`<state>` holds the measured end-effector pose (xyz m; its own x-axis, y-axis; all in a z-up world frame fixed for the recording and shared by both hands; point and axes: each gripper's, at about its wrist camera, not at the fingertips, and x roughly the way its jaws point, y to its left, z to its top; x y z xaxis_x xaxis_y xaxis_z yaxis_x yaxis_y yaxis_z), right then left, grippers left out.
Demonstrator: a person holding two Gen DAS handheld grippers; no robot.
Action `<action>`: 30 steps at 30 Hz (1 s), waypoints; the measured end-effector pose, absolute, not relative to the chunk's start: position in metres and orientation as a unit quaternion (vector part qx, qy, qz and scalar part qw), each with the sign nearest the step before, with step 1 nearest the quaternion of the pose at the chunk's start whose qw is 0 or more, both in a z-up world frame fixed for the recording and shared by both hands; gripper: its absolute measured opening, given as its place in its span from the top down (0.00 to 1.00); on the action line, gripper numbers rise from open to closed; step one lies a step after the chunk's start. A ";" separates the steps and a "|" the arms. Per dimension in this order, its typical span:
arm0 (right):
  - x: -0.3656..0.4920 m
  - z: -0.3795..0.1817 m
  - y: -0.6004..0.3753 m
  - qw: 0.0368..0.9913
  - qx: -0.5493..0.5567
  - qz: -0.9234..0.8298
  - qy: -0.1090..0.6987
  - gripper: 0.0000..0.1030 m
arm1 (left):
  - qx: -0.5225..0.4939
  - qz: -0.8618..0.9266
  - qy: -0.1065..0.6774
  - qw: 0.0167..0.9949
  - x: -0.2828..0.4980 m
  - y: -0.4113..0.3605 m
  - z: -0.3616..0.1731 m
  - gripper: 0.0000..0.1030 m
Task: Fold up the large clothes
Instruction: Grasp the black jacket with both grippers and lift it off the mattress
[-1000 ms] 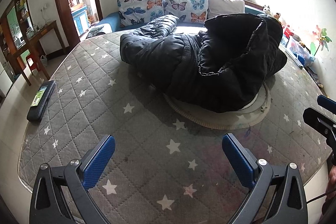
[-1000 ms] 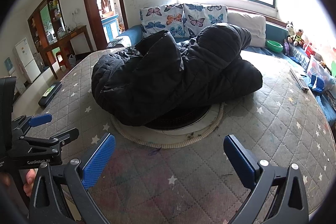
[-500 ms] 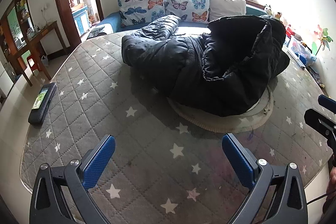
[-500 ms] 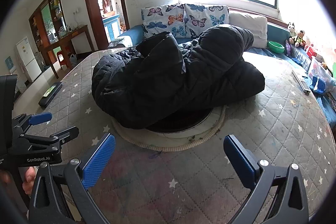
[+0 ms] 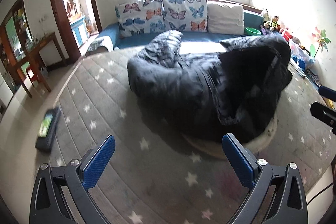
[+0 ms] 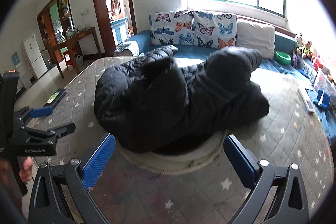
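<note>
Item: black puffer coat [image 6: 178, 102], crumpled in a heap on the round mat [image 6: 174, 163] mid-mattress [image 6: 283, 140], unfolded. Left tool [image 5: 167, 159] and right tool [image 6: 169, 159]: both spread apart, empty, aimed at the coat, likely to grasp it.

One marking legible: white lettering "GenRobot.AI" (blurred, partly soft) on the black body of the left hand-held gripper [image 6: 52, 121], seen from the right wrist view. Nothing else readable: print on the flat box [image 6: 55, 97] too small.
</note>
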<state>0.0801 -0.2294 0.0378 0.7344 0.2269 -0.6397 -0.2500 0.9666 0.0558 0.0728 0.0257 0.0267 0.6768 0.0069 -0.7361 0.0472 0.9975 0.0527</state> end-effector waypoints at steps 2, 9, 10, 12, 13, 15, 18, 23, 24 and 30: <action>0.090 0.044 -0.227 0.932 -0.030 0.123 0.338 0.00 | 0.036 -0.010 0.398 0.917 0.088 0.032 0.034 0.00; 0.120 0.049 -0.209 0.924 -0.054 0.156 0.346 0.00 | -0.002 -0.012 0.424 0.906 0.154 0.063 0.039 0.00; 0.125 0.049 -0.205 0.924 -0.061 0.155 0.345 0.00 | -0.010 -0.007 0.429 0.903 0.164 0.066 0.038 0.00; 0.135 0.048 -0.200 0.923 -0.069 0.155 0.345 0.00 | -0.030 -0.013 0.441 0.897 0.183 0.071 0.034 0.00; 0.143 0.046 -0.196 0.922 -0.073 0.153 0.347 0.00 | -0.046 -0.021 0.449 0.892 0.193 0.074 0.031 0.00; 0.155 0.040 -0.193 0.919 -0.078 0.150 0.357 0.02 | -0.079 -0.029 0.470 0.879 0.209 0.079 0.022 0.00; 0.169 0.029 -0.192 0.907 -0.074 0.153 0.385 0.22 | -0.115 -0.053 0.484 0.866 0.221 0.078 0.015 0.00; 0.167 0.021 -0.199 0.901 -0.073 0.146 0.402 0.55 | -0.055 -0.090 0.465 0.879 0.210 0.040 0.019 0.09; 0.164 0.022 -0.201 0.901 -0.070 0.146 0.402 0.61 | -0.033 -0.092 0.466 0.879 0.208 0.031 0.017 0.13; 0.138 0.037 -0.213 0.907 -0.055 0.144 0.391 0.79 | -0.014 -0.110 0.480 0.870 0.201 0.017 -0.008 0.58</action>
